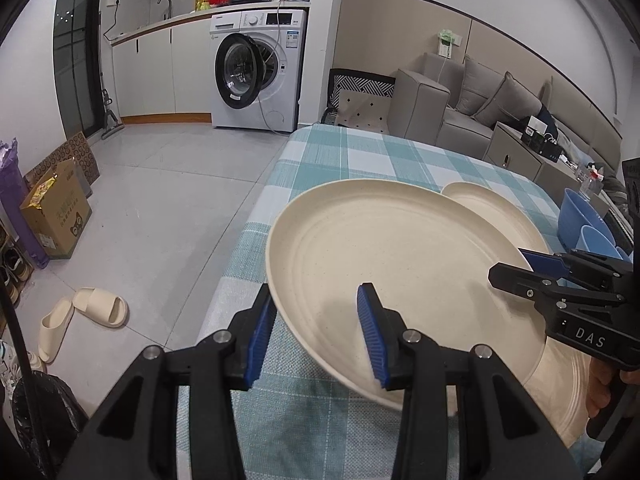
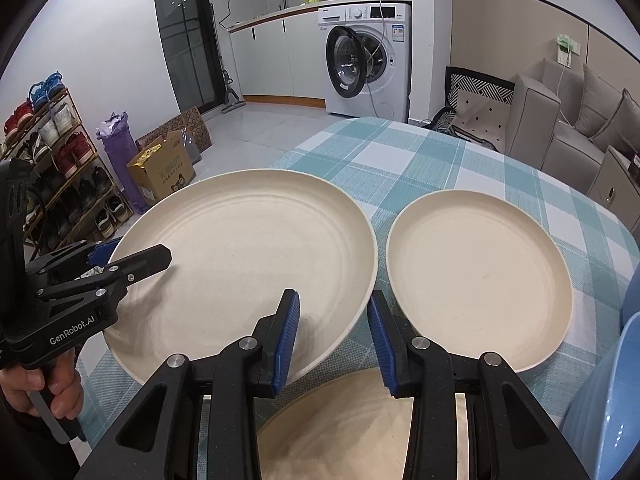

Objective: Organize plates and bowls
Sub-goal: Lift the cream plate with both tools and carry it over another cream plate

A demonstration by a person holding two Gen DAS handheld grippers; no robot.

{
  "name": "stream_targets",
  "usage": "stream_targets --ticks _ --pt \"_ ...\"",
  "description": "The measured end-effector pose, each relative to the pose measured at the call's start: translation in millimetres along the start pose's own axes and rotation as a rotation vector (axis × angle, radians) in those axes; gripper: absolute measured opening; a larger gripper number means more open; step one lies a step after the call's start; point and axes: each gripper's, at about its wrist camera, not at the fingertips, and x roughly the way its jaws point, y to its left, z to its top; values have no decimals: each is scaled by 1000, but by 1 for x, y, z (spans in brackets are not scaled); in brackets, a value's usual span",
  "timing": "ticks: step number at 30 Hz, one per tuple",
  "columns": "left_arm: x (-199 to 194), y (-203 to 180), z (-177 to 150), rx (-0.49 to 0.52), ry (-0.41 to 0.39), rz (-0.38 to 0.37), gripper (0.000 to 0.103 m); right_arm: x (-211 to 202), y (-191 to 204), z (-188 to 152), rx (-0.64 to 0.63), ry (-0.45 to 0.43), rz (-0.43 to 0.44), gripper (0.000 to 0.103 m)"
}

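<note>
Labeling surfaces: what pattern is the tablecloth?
Teal-and-white plaid tablecloth; shows best in the right wrist view.

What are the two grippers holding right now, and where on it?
Both hold the large cream plate by its rim: the left gripper on its left edge, the right gripper on its right edge.

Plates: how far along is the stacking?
Done: nothing stacked that I can see. In hand: the large plate, with left gripper and right gripper on opposite rims. Left: small plate, another plate underneath, blue bowls.
</note>
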Motion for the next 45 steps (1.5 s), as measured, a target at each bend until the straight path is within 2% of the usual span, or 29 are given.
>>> stream_targets --ticks 28,45 --pt "-33 -31 6 71 -56 -39 40 -70 -6 -10 47 -68 -54 37" --pt "-42 -55 3 117 -56 -88 41 -105 -20 -36 113 -97 -74 37"
